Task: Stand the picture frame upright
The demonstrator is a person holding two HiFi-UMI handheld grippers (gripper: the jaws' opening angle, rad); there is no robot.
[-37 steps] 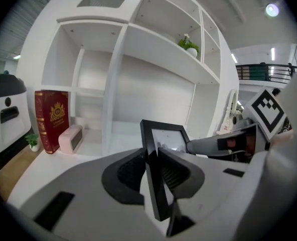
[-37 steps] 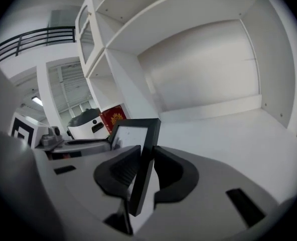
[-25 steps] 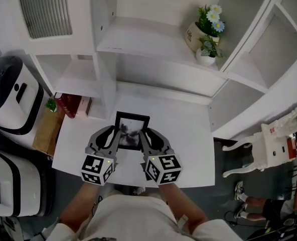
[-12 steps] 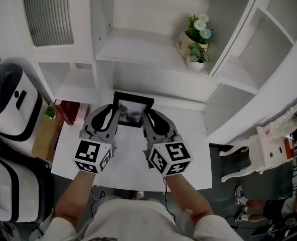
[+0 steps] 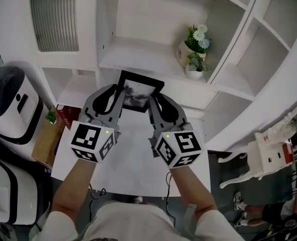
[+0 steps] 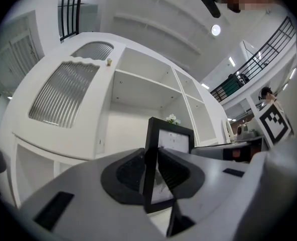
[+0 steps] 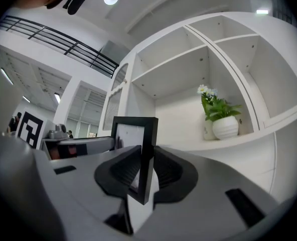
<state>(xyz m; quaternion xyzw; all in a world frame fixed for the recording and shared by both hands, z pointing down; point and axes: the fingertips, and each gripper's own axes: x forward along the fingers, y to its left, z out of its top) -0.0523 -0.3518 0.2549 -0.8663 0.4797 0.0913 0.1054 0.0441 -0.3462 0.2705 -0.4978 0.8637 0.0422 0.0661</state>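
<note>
A black picture frame [image 5: 138, 92] with a grey print hangs in the air in front of the white shelf unit, held between both grippers. My left gripper [image 5: 119, 95] is shut on the frame's left edge [image 6: 151, 164]. My right gripper [image 5: 153, 102] is shut on its right edge [image 7: 147, 154]. In both gripper views the frame [image 7: 133, 137] stands upright between the jaws, well above the white table [image 5: 133, 154].
A shelf [image 5: 143, 59] lies just beyond the frame, with a flower pot [image 5: 188, 46] and a small potted plant [image 5: 193, 69] at its right end. A slatted cabinet door [image 5: 53, 16] is at upper left. Red items [image 5: 68, 115] sit left of the table.
Both grippers have lifted the frame off the table and carried it up toward the shelf. Its top edge now reaches shelf height.
</note>
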